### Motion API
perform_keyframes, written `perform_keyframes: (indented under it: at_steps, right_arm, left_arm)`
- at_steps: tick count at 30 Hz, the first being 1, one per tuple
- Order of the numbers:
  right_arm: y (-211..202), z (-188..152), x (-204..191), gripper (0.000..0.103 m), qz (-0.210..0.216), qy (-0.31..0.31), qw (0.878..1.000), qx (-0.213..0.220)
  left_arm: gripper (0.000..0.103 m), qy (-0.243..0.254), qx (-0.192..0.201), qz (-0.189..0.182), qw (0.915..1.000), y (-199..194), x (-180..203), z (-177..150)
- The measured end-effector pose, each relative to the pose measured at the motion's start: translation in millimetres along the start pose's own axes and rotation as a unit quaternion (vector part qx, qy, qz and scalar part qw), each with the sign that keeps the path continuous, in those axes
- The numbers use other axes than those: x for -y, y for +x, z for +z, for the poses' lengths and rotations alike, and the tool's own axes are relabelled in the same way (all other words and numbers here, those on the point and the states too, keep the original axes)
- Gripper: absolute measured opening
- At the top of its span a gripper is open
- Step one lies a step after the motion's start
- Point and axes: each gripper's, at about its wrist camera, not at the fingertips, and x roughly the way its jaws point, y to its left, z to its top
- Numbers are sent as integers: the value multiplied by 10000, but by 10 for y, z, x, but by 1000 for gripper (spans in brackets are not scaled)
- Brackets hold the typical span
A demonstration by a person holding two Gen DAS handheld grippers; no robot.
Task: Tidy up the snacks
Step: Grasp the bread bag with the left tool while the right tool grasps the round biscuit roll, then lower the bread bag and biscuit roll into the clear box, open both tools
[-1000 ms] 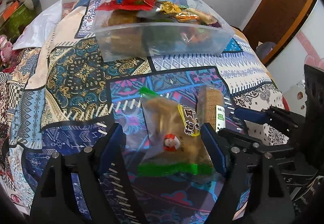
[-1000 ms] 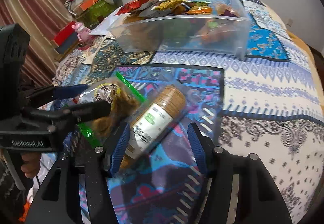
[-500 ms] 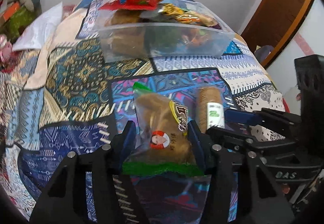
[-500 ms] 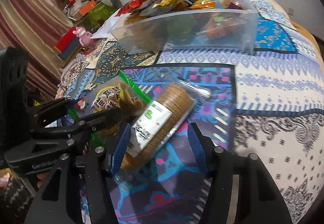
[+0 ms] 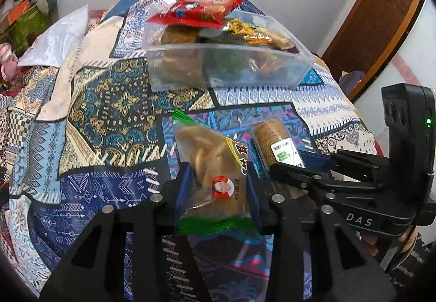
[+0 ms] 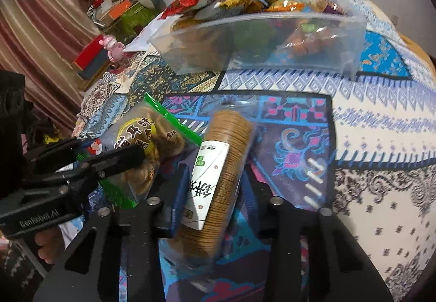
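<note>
Left gripper (image 5: 216, 187) now clamped on clear green-edged bag of brown snacks (image 5: 215, 165); right gripper (image 6: 215, 190) now clamped on clear-wrapped round cracker stack (image 6: 218, 165). Both were open a second ago. Both packs raised off patterned bedspread (image 5: 109, 100), near clear plastic snack bin (image 5: 223, 67); binning likely next.

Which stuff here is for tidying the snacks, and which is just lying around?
For the job: green-edged snack bag in the left gripper; biscuit roll in the right gripper; clear box of snacks.

Just lying around: white pillow, pink toy, patterned bedspread.
</note>
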Motion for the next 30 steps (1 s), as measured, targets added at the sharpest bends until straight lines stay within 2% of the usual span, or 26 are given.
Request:
perform_keyframes:
  at_steps: [9, 21, 25, 30]
  right_arm:
    - [-242, 70, 121, 32, -115, 51, 9994, 317]
    - [-716, 583, 276, 32, -332, 4, 9928, 1147]
    - [-707, 802, 303, 32, -429, -41, 9905, 1306]
    - [-638, 1088, 398, 32, -539, -83, 9884, 1415]
  left_arm:
    - [37, 46, 306, -10, 9995, -180, 87, 170]
    - [37, 275, 1077, -33, 9938, -501, 234, 868]
    - [37, 298, 1245, -53, 9918, -463, 240, 1152]
    - [37, 428, 1299, 39, 9906, -208, 301, 1481]
